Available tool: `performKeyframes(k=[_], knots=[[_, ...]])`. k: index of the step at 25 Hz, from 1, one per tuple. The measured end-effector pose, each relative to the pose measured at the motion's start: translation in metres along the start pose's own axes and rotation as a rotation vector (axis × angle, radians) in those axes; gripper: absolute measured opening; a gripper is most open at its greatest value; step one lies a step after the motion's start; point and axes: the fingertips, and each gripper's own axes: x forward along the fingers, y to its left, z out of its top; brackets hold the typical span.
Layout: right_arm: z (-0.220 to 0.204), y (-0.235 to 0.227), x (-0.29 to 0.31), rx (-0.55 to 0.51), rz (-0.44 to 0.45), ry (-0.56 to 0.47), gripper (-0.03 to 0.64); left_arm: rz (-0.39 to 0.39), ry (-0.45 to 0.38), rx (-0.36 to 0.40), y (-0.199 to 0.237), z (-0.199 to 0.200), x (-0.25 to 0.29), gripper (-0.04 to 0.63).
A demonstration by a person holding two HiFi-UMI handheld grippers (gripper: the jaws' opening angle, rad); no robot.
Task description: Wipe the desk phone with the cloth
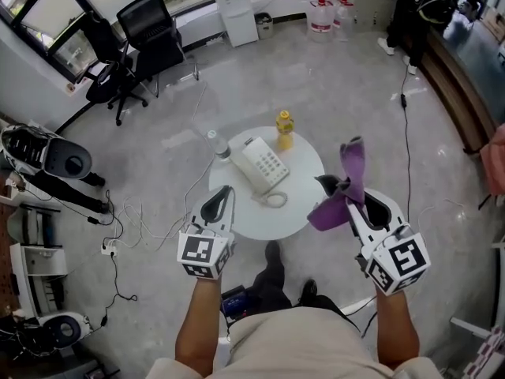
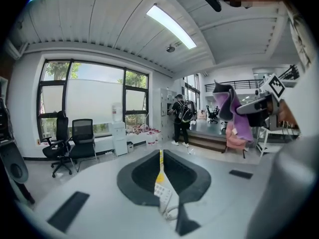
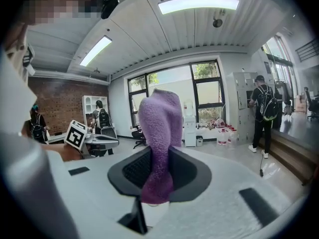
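Head view: right claw point(image 1: 342, 189) clamps (fleecy?) cloth point(image 1: 355, 161).

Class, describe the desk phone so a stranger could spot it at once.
On the grey floor stands a small round white table. On it lies the white plastic desk phone, flat, with a keypad; the yellow bottle and clear plastic bottle beside it stand upright.

The round table point(image 1: 298, 178) is white; on it the desk phone point(image 1: 260, 164) is white too, and the bottle point(image 1: 285, 129) at its far edge is yellow; the cloth point(image 1: 355, 163) over the table's right edge is purple; the left gripper point(image 1: 223, 194) and right gripper point(image 1: 344, 189) are pale grey with black-and-white square markers; the floor point(image 1: 355, 77) around the table is mottled grey.
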Motion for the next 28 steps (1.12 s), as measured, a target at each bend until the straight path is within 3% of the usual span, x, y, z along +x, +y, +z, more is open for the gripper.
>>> performKeyframes(k=[10,28], knots=[[-0.027,-0.024,0.054,0.019,-0.028,0.040,0.080,0.020,0.069,-0.065,0.031,-0.043,0.064,0.017],[-0.100,-0.046,0.116,0.081,-0.056,0.131,0.080,0.080,0.274,-0.201,0.071,-0.178,0.164,0.017]])
